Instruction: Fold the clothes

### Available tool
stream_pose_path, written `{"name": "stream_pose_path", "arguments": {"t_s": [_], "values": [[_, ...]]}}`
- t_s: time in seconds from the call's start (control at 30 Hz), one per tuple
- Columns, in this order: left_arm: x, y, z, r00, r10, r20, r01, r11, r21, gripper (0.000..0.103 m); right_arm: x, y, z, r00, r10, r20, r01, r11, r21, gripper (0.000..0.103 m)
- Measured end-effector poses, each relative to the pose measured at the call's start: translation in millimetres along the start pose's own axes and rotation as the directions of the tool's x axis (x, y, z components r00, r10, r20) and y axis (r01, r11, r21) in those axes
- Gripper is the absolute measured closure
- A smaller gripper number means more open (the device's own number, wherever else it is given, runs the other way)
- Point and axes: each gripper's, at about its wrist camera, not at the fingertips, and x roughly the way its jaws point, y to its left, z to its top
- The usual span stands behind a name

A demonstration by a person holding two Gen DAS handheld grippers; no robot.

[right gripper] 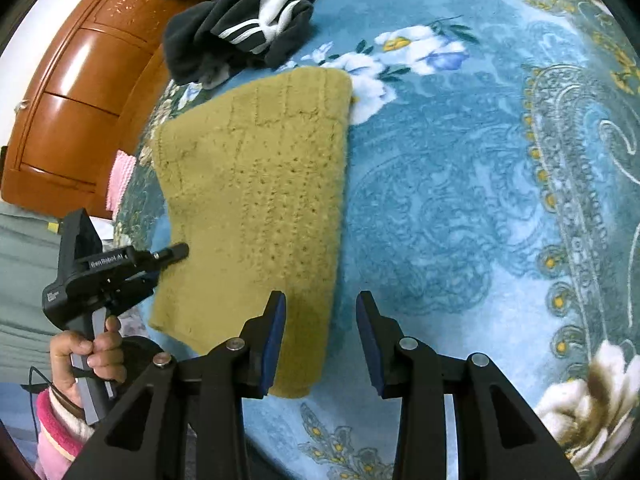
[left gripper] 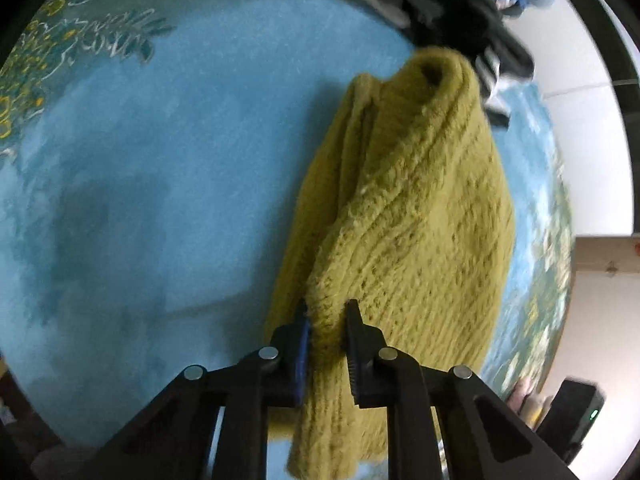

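Sweater [left gripper: 404,208] in left gripper [left gripper: 326,312]; pinched edge hidden; right gripper [right gripper: 320,312] agape.

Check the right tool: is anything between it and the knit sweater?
Nothing visible. The open right tool hovers at the olive-green knit sweater, its left finger over the near edge. The dark striped garment lies beyond the sweater's far end, out of the way.

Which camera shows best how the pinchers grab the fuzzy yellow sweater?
The left wrist view. There the left gripper is shut on a bunched edge of the yellow sweater, seen up close. The right wrist view shows the sweater folded on the blue blanket, with the right gripper open and empty.
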Motion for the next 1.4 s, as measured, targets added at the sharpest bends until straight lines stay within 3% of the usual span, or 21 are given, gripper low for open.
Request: {"name": "stream_pose_path", "arguments": {"t_s": [0.1,0.13,0.17,0.27,0.37,0.5,0.57,0.6,0.67,0.73,0.83,0.93,1.03,1.17,1.3,1.4], "values": [[0,-1,-5,1.000,0.017,-0.006,-0.017,1.000,0.004,0.086,11,7,-4,0.997,0.063,-0.036,-0.064,0.998,-0.016,0.063],[-1,-1,-7,1.000,0.022,-0.008,-0.022,1.000,0.005,0.086,15,9,-5,0.996,0.075,-0.048,-0.075,0.997,-0.018,0.051],[-1,-2,-8,1.000,0.028,-0.010,-0.028,1.000,0.006,0.086,19,9,-6,0.995,0.080,-0.057,-0.081,0.997,-0.018,0.049],[-1,-3,-14,0.999,0.045,-0.015,-0.044,0.999,0.010,0.085,32,7,-12,0.993,0.093,-0.080,-0.093,0.996,-0.004,0.048],[-11,7,-14,0.996,-0.082,0.035,0.083,0.995,-0.050,0.083,39,-2,-16,0.990,0.117,-0.080,-0.114,0.993,0.040,0.048],[-23,22,-16,0.966,-0.226,0.124,0.241,0.963,-0.121,0.068,53,-5,-20,0.975,0.207,-0.077,-0.199,0.975,0.103,0.046],[-26,30,-15,0.953,-0.265,0.148,0.287,0.946,-0.153,0.065,58,-9,-22,0.972,0.226,-0.068,-0.215,0.966,0.142,0.046],[-26,33,-14,0.946,-0.282,0.158,0.308,0.936,-0.171,0.064,59,-13,-24,0.969,0.239,-0.065,-0.225,0.959,0.169,0.049],[-26,41,-12,0.932,-0.316,0.179,0.350,0.914,-0.207,0.064,59,-17,-26,0.966,0.251,-0.058,-0.234,0.950,0.206,0.070],[-27,45,-11,0.921,-0.337,0.194,0.377,0.898,-0.229,0.064,54,-18,-25,0.958,0.282,-0.055,-0.264,0.938,0.223,0.075],[-26,45,-11,0.919,-0.342,0.198,0.383,0.895,-0.231,0.064,41,-19,-16,0.946,0.318,-0.060,-0.298,0.928,0.224,0.077],[-29,42,-5,0.920,-0.342,0.192,0.379,0.900,-0.217,0.064,18,-15,9,0.969,0.234,-0.074,-0.225,0.967,0.119,0.077],[-34,42,-8,0.921,-0.343,0.186,0.377,0.904,-0.199,0.064,-17,-24,49,0.994,0.102,-0.031,-0.101,0.995,0.024,0.078],[-38,39,-11,0.926,-0.336,0.174,0.364,0.915,-0.174,0.062,-41,-60,105,0.996,-0.072,0.050,0.069,0.996,0.064,0.078],[-32,36,-2,0.927,-0.335,0.167,0.362,0.917,-0.170,0.054,-37,-86,118,0.995,-0.090,0.036,0.085,0.988,0.127,0.077],[-23,33,8,0.914,-0.378,0.148,0.400,0.900,-0.172,0.043,-38,-95,107,0.995,-0.084,0.045,0.079,0.992,0.103,0.072]]}}
